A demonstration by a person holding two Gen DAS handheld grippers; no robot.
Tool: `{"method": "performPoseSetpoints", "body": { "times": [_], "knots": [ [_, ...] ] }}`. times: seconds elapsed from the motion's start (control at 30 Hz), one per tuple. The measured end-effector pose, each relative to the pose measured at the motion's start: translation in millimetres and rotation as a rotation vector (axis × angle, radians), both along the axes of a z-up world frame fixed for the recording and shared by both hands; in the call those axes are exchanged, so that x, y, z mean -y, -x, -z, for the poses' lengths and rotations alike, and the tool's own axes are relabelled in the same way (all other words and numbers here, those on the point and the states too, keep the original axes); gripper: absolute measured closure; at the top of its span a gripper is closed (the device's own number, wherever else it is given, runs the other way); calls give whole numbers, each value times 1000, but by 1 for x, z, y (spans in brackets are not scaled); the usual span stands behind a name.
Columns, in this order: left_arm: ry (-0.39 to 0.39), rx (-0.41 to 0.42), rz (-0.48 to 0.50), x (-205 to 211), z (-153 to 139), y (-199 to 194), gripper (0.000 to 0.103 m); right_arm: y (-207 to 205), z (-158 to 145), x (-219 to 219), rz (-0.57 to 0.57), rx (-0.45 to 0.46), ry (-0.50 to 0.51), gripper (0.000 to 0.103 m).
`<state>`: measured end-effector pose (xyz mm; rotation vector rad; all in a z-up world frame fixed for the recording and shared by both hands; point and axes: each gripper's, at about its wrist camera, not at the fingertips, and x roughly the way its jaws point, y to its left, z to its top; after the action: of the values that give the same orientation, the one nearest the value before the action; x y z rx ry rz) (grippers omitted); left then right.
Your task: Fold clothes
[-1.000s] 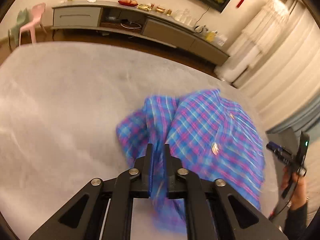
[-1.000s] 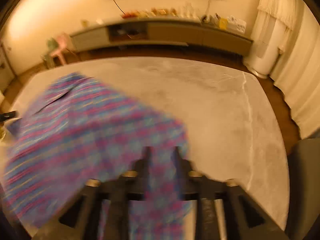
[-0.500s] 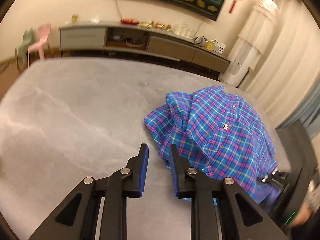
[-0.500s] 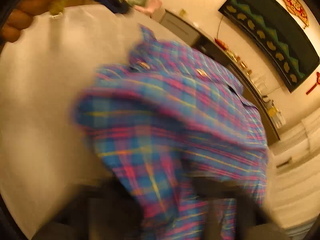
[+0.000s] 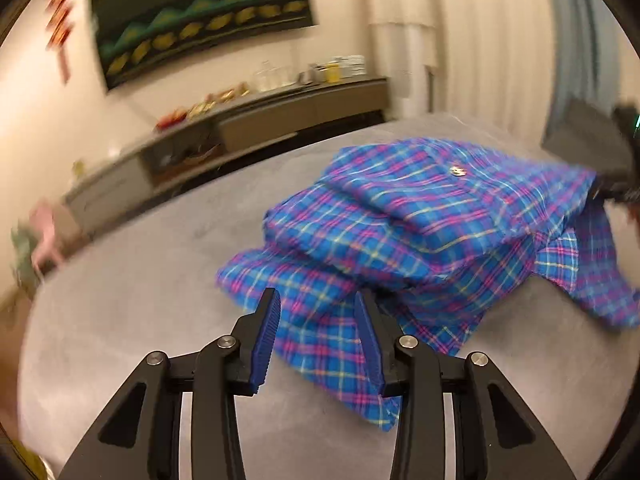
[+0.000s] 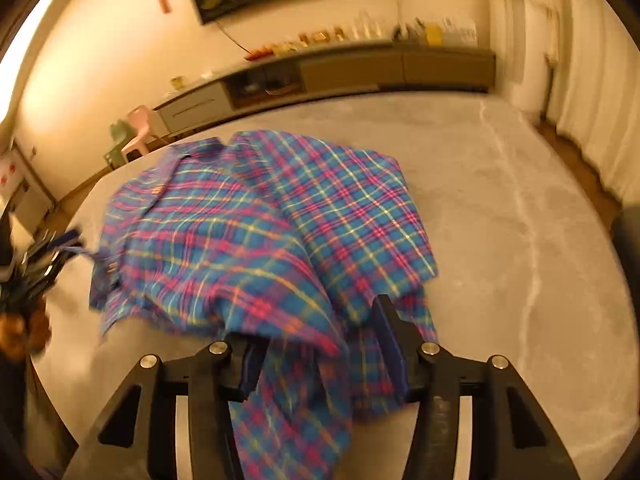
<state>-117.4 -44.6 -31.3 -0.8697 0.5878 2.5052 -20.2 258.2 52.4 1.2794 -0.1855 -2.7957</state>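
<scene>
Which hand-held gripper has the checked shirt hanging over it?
The right hand-held gripper: the shirt drapes over one finger and hangs between its open jaws. The left hand-held gripper has bare fingers.

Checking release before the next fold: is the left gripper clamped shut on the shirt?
No, the left gripper has its jaws spread wide, with the shirt lying between them unclamped.

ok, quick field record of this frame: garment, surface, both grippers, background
garment: blue and pink plaid shirt, bunched in loose layers, not flat
surface: grey table, shirt lies on it
left gripper: open, shirt hem between the fingers, not clamped
right gripper: open, shirt fabric draped over and between the fingers
background: long low cabinet by the wall, pink chair
fold state: unfinished
</scene>
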Motion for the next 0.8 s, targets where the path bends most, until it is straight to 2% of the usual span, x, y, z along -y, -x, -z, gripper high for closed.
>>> {"method": "performPoseSetpoints", "body": {
  "times": [0.07,0.13,0.17,0.27,0.3,0.37,0.43,0.5,0.57,0.6,0.63,0.67,0.7,0.73,0.8],
  "knots": [
    [93,-53,53,-12,6,-3,64,-19,-9,21,-77,-49,-138,46],
    [172,-105,98,-19,14,-6,64,-44,-17,52,-181,-101,-319,33],
    [206,-137,117,-22,18,-6,64,-47,-14,64,-222,-121,-408,31],
    [236,-232,189,-36,22,-2,64,-43,-2,80,-277,-149,-586,31],
    [274,-268,217,-43,27,0,64,-41,2,86,-296,-158,-646,31],
    [356,-328,264,-57,38,2,64,-30,11,95,-330,-168,-717,31],
    [407,-358,313,-68,47,4,64,-18,17,100,-362,-161,-761,31],
    [405,-354,322,-75,48,8,65,-11,22,103,-395,-161,-811,31],
    [400,-348,330,-81,48,12,84,-7,22,101,-417,-162,-829,43],
    [398,-346,333,-84,48,14,100,-8,16,96,-416,-161,-814,58],
    [346,-333,316,-83,38,14,102,-11,7,91,-409,-164,-787,71],
    [293,-329,304,-78,26,10,103,-16,-2,88,-401,-174,-757,77],
    [241,-327,292,-72,13,5,103,-22,-11,86,-394,-185,-711,88],
    [189,-324,281,-67,1,1,103,-29,-21,84,-387,-196,-665,94],
    [76,-319,264,-52,-29,-14,103,-31,-45,74,-375,-212,-543,98]
  ]
}}
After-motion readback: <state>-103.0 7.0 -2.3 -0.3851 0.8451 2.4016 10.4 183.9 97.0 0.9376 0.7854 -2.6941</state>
